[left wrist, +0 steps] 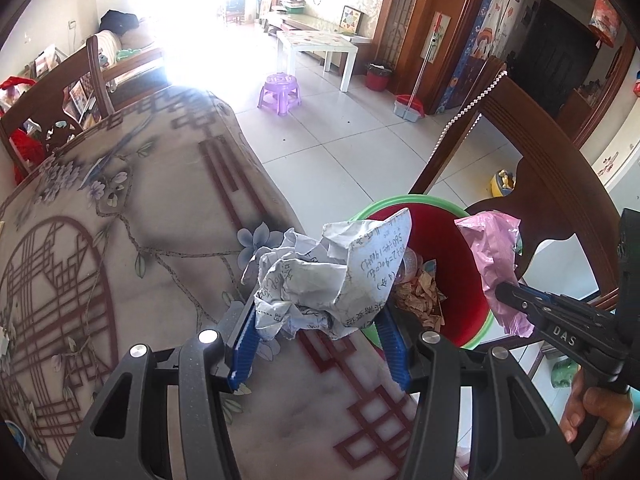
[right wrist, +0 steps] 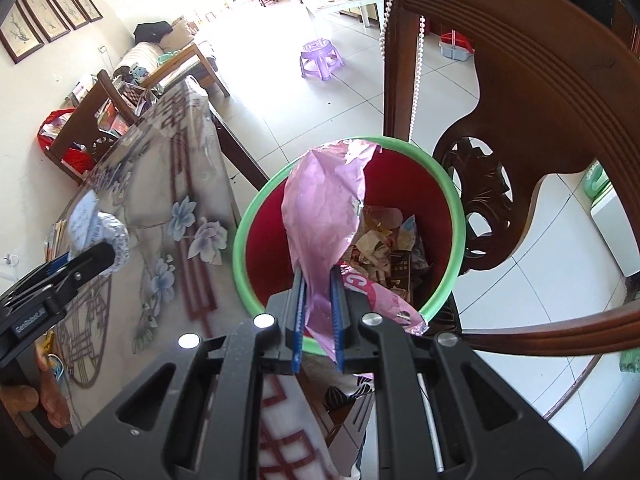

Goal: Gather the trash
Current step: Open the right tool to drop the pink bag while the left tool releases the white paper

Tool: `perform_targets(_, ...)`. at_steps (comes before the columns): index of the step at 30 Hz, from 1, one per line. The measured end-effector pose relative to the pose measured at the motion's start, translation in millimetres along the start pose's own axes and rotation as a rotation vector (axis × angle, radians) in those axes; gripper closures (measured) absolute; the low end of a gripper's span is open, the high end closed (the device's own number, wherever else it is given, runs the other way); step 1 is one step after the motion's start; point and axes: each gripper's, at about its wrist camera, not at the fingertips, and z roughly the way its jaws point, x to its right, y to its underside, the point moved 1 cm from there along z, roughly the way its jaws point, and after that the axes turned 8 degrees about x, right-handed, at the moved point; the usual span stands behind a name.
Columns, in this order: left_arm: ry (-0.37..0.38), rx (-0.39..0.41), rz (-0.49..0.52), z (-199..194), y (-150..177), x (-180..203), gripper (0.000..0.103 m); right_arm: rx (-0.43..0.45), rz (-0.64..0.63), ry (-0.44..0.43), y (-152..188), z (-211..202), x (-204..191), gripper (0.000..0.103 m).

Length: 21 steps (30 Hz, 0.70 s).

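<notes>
My left gripper [left wrist: 316, 312] is shut on a crumpled sheet of written paper [left wrist: 332, 272], held above the table's edge beside the bin. The red bin with a green rim [left wrist: 472, 276] stands on the floor next to the table and holds scraps of paper and wrappers. My right gripper [right wrist: 318, 276] is shut on a pink foil wrapper [right wrist: 324, 208], which hangs right over the mouth of the bin [right wrist: 456, 208]. In the left wrist view the right gripper [left wrist: 504, 292] and the pink wrapper [left wrist: 496, 256] show at the right. The left gripper [right wrist: 108, 256] with its paper [right wrist: 92, 220] appears at the left of the right wrist view.
A flowered tablecloth [left wrist: 120, 240] covers the table. A dark wooden chair [right wrist: 540, 120] stands close behind the bin, with a bead string [right wrist: 416, 80] hanging from it. A purple stool [left wrist: 280, 94] and a white low table [left wrist: 320, 46] stand on the tiled floor beyond.
</notes>
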Motion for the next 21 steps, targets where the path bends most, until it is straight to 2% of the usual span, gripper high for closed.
perform_targets(12, -0.012, -0.017, -0.004, 11.1, -4.0, -1.0, 0.053, -0.016, 0.003, 0.022, -10.0, 23.8, 8.6, 0.088)
perform_targets(16, -0.011, -0.020, -0.003, 12.6, -5.1, 0.3, 0.053, -0.016, 0.008, 0.035, -11.9, 26.7, 10.6, 0.083)
perform_targets(18, -0.010, -0.022, -0.003, 14.3, -5.7, 0.3, 0.053, -0.017, 0.014, 0.037, -12.9, 28.1, 12.2, 0.079)
perform_targets(21, -0.008, -0.024, 0.000, 16.4, -5.6, 1.1, 0.053, -0.014, 0.025, 0.039, -13.2, 27.7, 15.0, 0.068)
